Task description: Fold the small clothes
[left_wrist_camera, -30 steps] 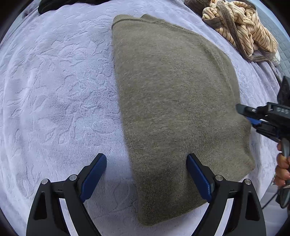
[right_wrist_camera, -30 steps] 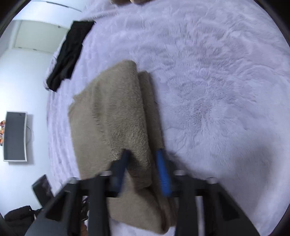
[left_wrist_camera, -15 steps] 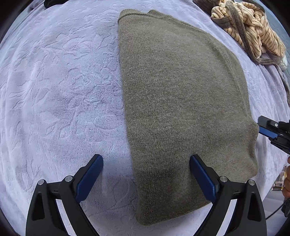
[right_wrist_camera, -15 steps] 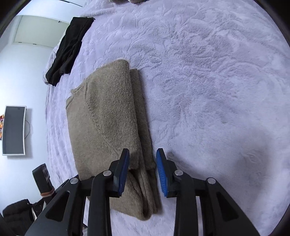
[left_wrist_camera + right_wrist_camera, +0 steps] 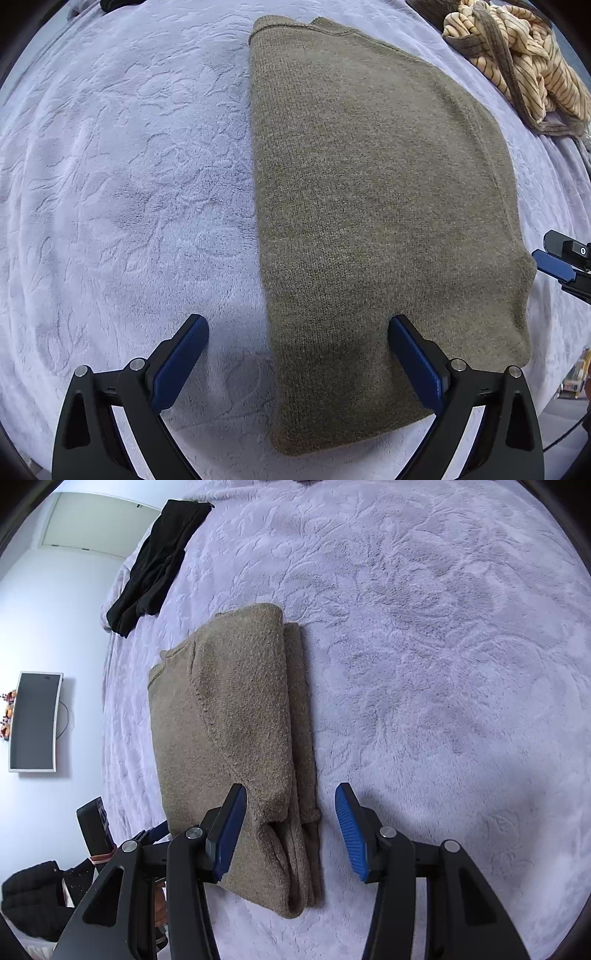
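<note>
Lying flat on the soft, bumpy pale-purple blanket [image 5: 122, 192]: the fuzzy olive-brown knitted sweater [image 5: 373, 206], folded into a long thick bundle, filling the middle and the 3 o'clock side of the left wrist view. Hanging just above its 6 o'clock end: the left gripper [image 5: 297, 363], pointing down, jaws spread very wide and opening a little more, holding nothing, one blue pad over the knit and one over bare blanket. Opening too: the right gripper [image 5: 291, 830], about half wide, jaws standing on both sides of the sweater's near layered edge but, by the look of it, not pinching it. Letting go of a finished fold, most likely. Doing it well: spreading the jaws fully first, then lifting straight up, not dragging the fuzzy wool, not snagging the stacked layers showing at that edge. Soft and floppy, that knit, thick where doubled, probably easy to tug out of shape. Waiting at 1 o'clock in the left view: a crumpled yellow cloth with dark stripes [image 5: 524, 55]. Lying at 11 o'clock in the right view: a limp black garment [image 5: 159, 561].
</note>
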The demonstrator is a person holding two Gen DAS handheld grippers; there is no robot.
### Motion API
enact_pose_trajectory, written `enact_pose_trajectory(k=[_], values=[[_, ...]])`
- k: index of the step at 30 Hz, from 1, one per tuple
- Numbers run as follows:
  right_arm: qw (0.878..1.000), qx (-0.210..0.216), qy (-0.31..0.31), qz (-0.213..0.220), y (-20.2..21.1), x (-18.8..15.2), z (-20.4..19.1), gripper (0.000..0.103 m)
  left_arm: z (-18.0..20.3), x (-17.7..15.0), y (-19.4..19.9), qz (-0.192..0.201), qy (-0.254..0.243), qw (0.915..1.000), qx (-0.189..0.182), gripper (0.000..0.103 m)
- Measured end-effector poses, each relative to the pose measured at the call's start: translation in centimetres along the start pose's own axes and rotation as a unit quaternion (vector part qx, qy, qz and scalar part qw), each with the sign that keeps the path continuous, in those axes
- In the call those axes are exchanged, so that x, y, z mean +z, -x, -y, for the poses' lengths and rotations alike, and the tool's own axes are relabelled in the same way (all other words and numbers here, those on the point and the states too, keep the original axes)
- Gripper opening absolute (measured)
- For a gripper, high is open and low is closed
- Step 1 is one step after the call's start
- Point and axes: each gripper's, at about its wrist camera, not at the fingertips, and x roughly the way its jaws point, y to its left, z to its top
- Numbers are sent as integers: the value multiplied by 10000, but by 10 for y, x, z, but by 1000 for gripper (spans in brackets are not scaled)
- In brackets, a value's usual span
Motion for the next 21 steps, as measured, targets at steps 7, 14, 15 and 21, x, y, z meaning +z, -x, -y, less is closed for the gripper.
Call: enact_pose_trajectory(k=[7,14,15,21], values=[[9998,-21,125,-146,-7,2,-1,54,3,-2,1,7,16,9999,155,99],[9996,48,189,-219,-8,10,1,63,-6,-2,7,21,53,10000,33,99],[9995,59,190,-237,-9,12,1,63,-12,-2,13,89,86,9999,-47,99],[9984,243,443,-261,-10,28,-3,64,-44,15,35,479,335,9936,-962,99]])
